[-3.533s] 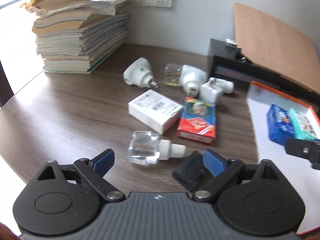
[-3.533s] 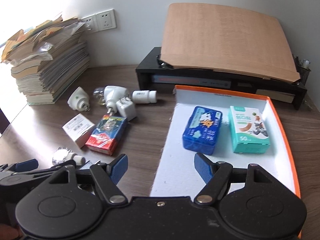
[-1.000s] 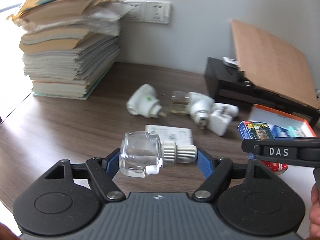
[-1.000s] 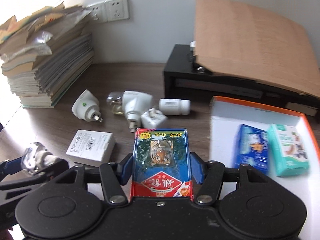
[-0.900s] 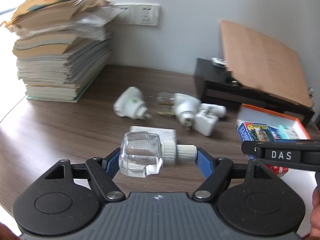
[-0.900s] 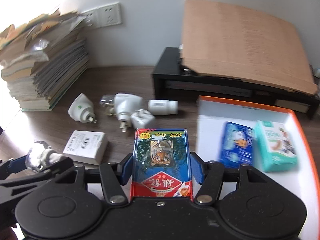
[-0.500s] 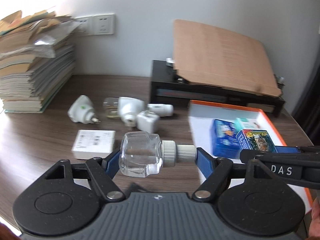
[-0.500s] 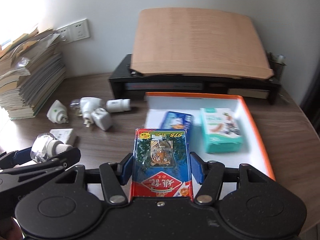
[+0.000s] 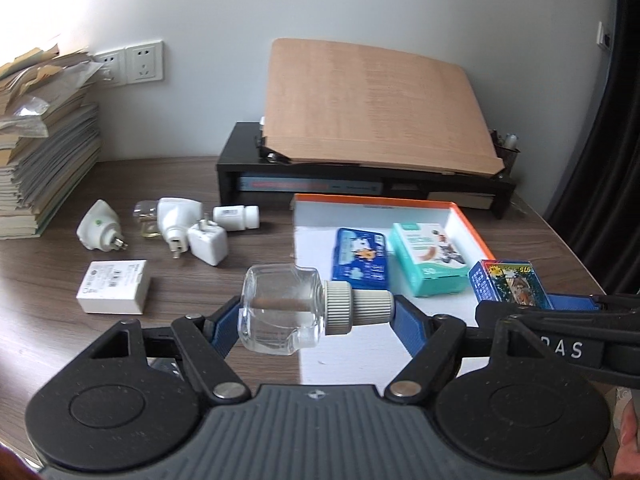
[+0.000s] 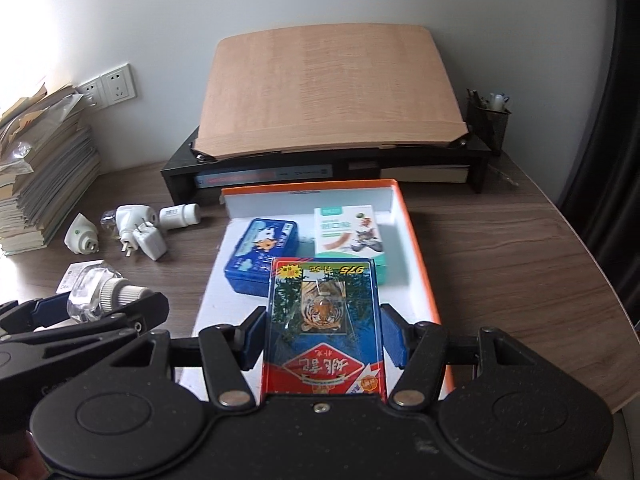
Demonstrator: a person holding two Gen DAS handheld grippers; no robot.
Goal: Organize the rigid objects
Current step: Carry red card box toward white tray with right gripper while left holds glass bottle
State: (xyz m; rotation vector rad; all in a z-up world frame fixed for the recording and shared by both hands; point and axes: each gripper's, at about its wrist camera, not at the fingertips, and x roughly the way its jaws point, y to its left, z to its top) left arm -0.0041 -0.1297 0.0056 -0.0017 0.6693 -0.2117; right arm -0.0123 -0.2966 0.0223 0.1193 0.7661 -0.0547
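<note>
The left gripper (image 9: pixel 318 314) pinched a clear bottle (image 9: pixel 282 309) end to end; the right gripper (image 10: pixel 322 338) clamped a tiger-print card box (image 10: pixel 323 326) over the orange-rimmed tray (image 10: pixel 416 248). Each wanted lowering flat into bare white floor, probably nearer than the blue tin (image 10: pixel 262 254) and teal box (image 10: pixel 350 236) already inside, before loosening.

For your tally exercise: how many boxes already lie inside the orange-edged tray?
2: the blue box lies at the left of the tray, and the teal box beside it on the right. None seem hidden.
</note>
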